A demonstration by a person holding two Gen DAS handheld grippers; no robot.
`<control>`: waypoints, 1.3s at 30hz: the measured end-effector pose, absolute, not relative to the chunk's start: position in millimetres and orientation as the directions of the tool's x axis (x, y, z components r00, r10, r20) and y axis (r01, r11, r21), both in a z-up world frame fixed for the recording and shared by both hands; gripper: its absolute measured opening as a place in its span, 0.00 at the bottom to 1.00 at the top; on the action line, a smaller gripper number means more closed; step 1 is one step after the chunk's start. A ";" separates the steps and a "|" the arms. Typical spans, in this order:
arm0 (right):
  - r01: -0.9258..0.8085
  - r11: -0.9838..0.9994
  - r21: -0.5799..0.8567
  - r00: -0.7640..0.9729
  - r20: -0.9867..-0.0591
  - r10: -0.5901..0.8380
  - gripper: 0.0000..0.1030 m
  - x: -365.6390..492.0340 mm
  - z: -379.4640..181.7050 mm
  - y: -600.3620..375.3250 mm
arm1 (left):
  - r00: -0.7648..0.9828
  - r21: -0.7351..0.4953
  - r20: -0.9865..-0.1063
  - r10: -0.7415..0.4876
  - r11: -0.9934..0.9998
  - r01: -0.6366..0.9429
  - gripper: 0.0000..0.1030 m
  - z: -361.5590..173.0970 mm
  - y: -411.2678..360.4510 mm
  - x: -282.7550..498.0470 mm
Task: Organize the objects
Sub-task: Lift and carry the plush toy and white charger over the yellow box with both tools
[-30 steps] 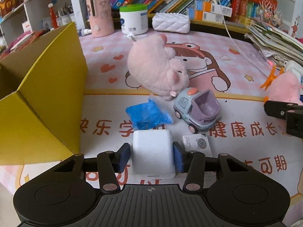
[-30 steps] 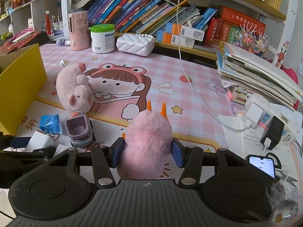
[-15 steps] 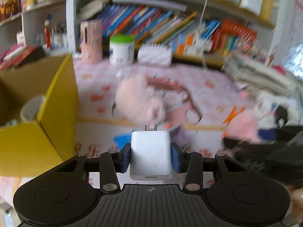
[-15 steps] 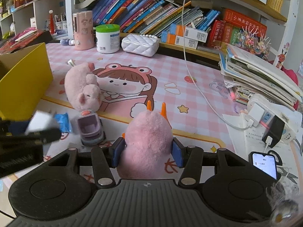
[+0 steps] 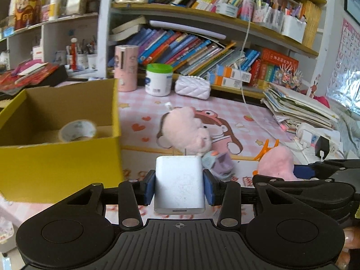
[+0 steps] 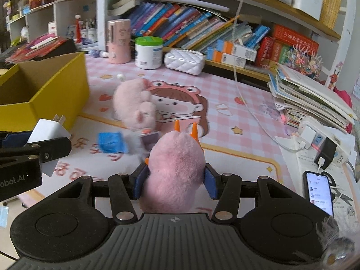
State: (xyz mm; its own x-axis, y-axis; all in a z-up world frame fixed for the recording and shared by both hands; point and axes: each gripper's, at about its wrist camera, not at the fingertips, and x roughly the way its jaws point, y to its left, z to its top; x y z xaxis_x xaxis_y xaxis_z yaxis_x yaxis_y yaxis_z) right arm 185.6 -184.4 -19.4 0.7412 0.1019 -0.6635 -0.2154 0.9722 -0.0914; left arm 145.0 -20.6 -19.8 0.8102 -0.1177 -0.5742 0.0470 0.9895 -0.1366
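My left gripper [image 5: 179,185] is shut on a white charger block [image 5: 179,183] and holds it in the air, right of the open yellow box [image 5: 60,157]. A tape roll [image 5: 77,130] lies inside the box. The charger also shows in the right wrist view [image 6: 48,132]. My right gripper [image 6: 175,181] is shut on a pink plush toy with orange feet [image 6: 175,166], lifted above the mat. A second pink plush [image 6: 135,105], a blue packet [image 6: 111,142] and a purple toy car [image 6: 149,139] lie on the mat.
A pink cup [image 6: 118,41], a white jar with a green lid [image 6: 148,52] and a white quilted purse [image 6: 184,60] stand at the back. A paper stack [image 6: 310,96], a power strip [image 6: 324,139] and a phone [image 6: 319,191] lie at right. A white cable [image 6: 245,105] crosses the mat.
My left gripper has lifted the charger off the mat to beside the yellow box, whose inside now shows. My right gripper has risen a little with the pink plush.
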 end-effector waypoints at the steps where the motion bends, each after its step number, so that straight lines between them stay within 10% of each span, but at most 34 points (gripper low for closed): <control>1: -0.221 0.971 -0.093 0.741 -0.663 0.106 0.48 180.9 -18.5 -178.3 | 0.810 -0.138 -0.575 -0.114 0.990 0.041 0.40 -19.4 -14.0 139.2; 39: -0.402 0.915 -0.033 0.693 -0.664 0.280 0.48 49.8 -21.3 2.1 | 0.807 -0.123 -0.590 0.037 0.983 -0.135 0.40 -14.9 151.9 -6.3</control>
State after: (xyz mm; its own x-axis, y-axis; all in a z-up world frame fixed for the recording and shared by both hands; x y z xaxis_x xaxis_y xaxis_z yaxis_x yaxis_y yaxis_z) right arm 49.8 2.1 -21.3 0.6930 0.2802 -0.6643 -0.4019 0.9151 -0.0332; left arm -6.3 151.9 -14.9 0.8069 0.0369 -0.5895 -0.1349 0.9832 -0.1232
